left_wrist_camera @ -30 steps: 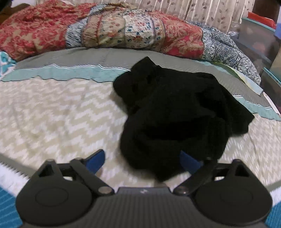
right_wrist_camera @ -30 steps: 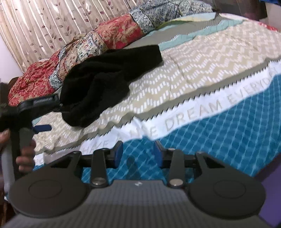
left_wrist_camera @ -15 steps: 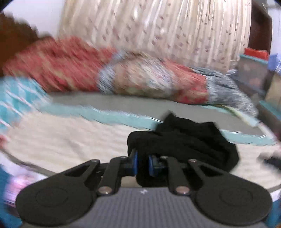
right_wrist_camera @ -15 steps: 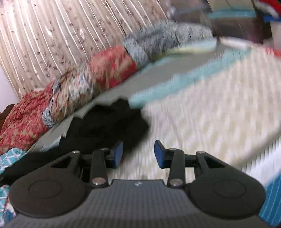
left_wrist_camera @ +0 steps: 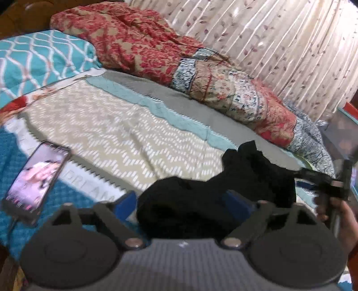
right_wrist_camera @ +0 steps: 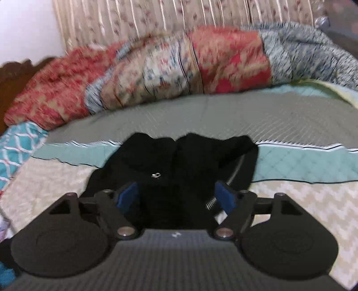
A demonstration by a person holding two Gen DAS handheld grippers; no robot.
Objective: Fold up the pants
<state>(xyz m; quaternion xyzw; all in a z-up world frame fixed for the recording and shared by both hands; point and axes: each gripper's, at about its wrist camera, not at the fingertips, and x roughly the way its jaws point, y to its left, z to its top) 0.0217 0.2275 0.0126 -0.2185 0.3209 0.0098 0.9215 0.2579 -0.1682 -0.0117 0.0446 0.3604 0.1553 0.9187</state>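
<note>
Both grippers spread wide over crumpled black pants, nothing gripped.

Left wrist: left gripper (left_wrist_camera: 181, 202), jaws just opened, straddles the pants (left_wrist_camera: 214, 192) on the chevron bedspread (left_wrist_camera: 116, 132); phone (left_wrist_camera: 35, 181) nearby. Right wrist: right gripper (right_wrist_camera: 176, 197), just widened, frames the zipper (right_wrist_camera: 235, 174). Best pinch the waistband corners and spread flat first; floral quilt (right_wrist_camera: 156, 71) and curtain (right_wrist_camera: 156, 18) behind.
</note>
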